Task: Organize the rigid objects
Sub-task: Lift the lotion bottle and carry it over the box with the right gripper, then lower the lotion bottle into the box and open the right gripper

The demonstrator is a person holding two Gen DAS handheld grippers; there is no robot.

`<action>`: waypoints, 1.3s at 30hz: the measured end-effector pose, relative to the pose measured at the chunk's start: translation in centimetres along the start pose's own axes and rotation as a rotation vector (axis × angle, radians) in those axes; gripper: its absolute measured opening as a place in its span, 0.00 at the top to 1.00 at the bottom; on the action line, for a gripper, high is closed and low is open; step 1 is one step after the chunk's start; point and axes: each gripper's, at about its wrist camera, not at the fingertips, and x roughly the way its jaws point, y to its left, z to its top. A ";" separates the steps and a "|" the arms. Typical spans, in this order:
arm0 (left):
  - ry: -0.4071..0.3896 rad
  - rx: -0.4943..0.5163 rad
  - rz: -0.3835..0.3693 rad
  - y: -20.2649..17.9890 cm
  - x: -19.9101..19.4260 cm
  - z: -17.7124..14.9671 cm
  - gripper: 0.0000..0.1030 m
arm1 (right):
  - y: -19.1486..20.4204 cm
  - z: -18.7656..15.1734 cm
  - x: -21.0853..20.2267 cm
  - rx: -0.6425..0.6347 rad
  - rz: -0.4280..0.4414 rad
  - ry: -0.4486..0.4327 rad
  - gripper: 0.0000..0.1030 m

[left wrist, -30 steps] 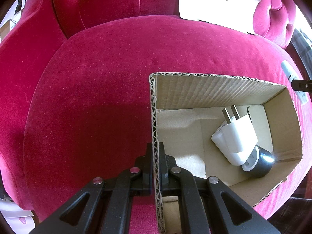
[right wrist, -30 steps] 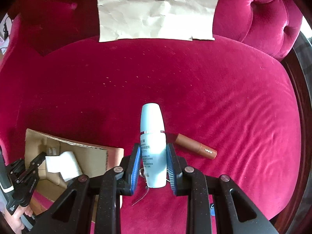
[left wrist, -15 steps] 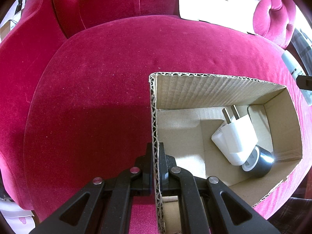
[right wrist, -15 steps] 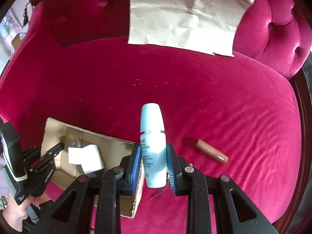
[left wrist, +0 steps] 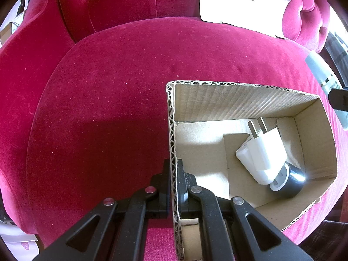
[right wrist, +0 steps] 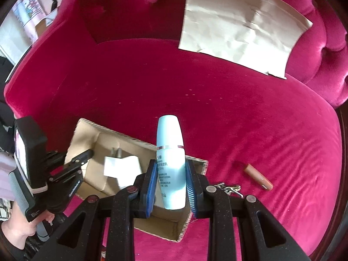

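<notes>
Pointing cap-forward along fingers, pale-blue lotion bottle (right wrist: 170,165) long axis parallel to them; right gripper (right wrist: 170,187) pinching its lower body, held above cardboard box (right wrist: 87,128); left gripper (left wrist: 173,180) clamped on box wall; white plug (left wrist: 262,155) inside.

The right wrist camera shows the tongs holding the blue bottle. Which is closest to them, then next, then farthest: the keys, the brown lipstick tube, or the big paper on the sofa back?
1. Keys: just right of the right tongs, partly hidden behind them.
2. Brown lipstick tube: farther right, lying on the seat.
3. Big paper: far up, leaning on the sofa back.
</notes>
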 end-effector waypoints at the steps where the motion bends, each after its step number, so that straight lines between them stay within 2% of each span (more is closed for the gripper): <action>1: 0.000 0.000 0.000 0.0 0.0 0.0 0.97 | 0.3 0.0 0.0 -0.008 0.007 -0.002 0.74; 24: 0.000 0.002 0.001 -0.1 0.0 0.0 0.97 | 6.5 -1.4 3.4 -0.160 0.088 0.036 0.74; 39: 0.000 0.002 0.001 0.0 0.0 0.0 0.97 | 7.7 -1.9 4.3 -0.193 0.115 0.057 0.73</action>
